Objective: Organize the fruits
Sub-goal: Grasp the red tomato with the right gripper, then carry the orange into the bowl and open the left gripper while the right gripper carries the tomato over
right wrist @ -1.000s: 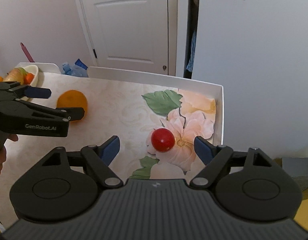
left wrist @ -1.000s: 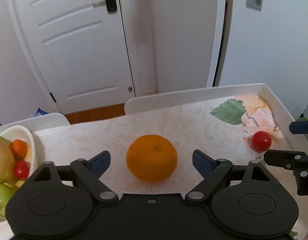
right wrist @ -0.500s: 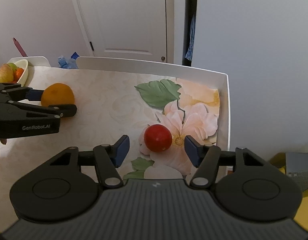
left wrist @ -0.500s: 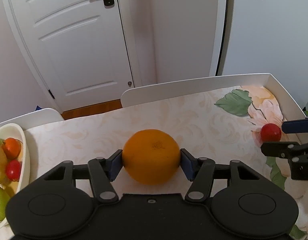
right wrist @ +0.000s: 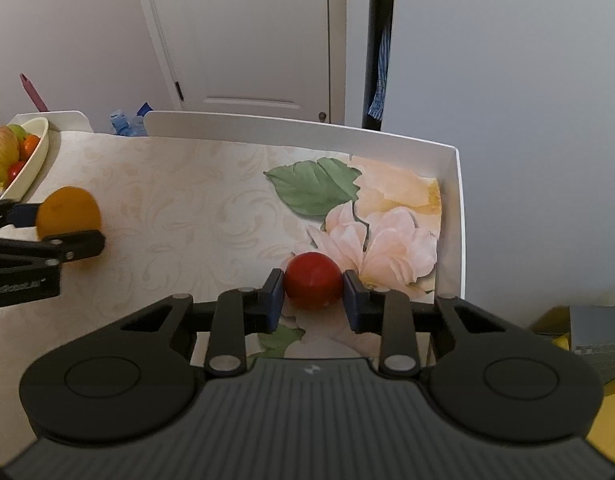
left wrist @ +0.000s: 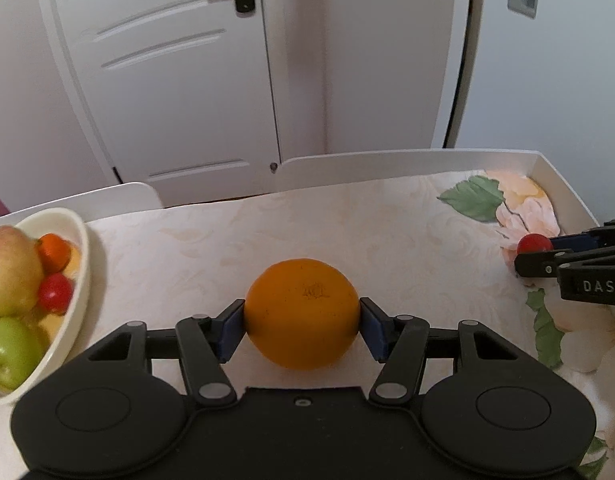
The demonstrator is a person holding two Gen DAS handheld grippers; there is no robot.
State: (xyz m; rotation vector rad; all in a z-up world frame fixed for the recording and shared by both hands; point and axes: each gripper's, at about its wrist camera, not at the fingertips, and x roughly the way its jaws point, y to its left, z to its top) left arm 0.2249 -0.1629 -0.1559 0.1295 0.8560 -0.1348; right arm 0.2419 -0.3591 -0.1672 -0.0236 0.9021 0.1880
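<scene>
My left gripper (left wrist: 302, 326) is shut on an orange (left wrist: 302, 314), with both blue pads pressed to its sides over the patterned tabletop. The orange also shows in the right wrist view (right wrist: 68, 212), held at the far left. My right gripper (right wrist: 313, 294) is shut on a small red tomato (right wrist: 313, 280) over the pink flower print; the tomato also shows in the left wrist view (left wrist: 533, 243) at the far right. A cream fruit bowl (left wrist: 77, 280) at the left holds apples, a tomato and a small orange fruit.
The table has a raised white rim (right wrist: 453, 216) along its far and right sides. The bowl also shows in the right wrist view (right wrist: 33, 156) at the far left. White doors and a wall stand behind the table.
Both grippers closed from open: the left onto the orange, the right onto the red tomato. Both moved forward around their fruit.
</scene>
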